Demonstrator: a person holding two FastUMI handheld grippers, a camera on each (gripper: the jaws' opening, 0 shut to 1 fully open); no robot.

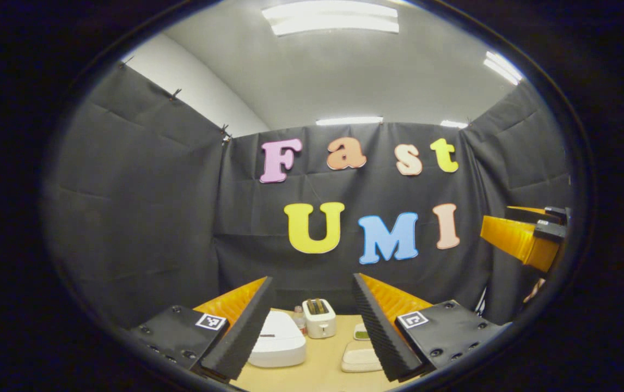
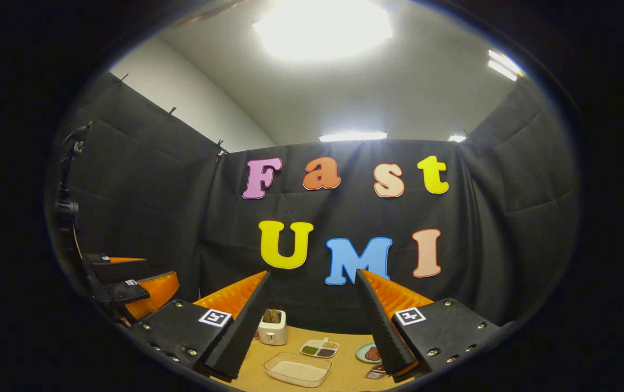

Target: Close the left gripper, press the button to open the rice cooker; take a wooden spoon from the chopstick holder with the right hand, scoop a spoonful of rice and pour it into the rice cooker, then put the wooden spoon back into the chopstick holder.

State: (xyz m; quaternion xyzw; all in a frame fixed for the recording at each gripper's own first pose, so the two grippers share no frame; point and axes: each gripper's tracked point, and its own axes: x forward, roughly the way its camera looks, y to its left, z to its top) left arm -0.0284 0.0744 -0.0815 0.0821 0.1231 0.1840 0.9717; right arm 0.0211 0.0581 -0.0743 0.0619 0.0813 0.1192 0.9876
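Observation:
In the left gripper view the white rice cooker point(image 1: 276, 340) sits low on the tan table point(image 1: 317, 375) with its lid down, just right of my left finger. Behind it stands the white chopstick holder point(image 1: 318, 318). My left gripper point(image 1: 312, 280) is open, held high above the table, nothing between its fingers. In the right gripper view the chopstick holder point(image 2: 272, 326) shows wooden handles sticking up. A clear tray of rice point(image 2: 297, 369) lies in front of it. My right gripper point(image 2: 312, 274) is open and empty, also well above the table.
A divided dish point(image 2: 320, 348) and a small plate point(image 2: 369, 354) lie right of the rice tray. The rice tray point(image 1: 361, 359) lies right of the cooker. The right gripper point(image 1: 530, 234) hangs at the far right, the left gripper point(image 2: 127, 288) at the far left. Black cloth walls close in three sides.

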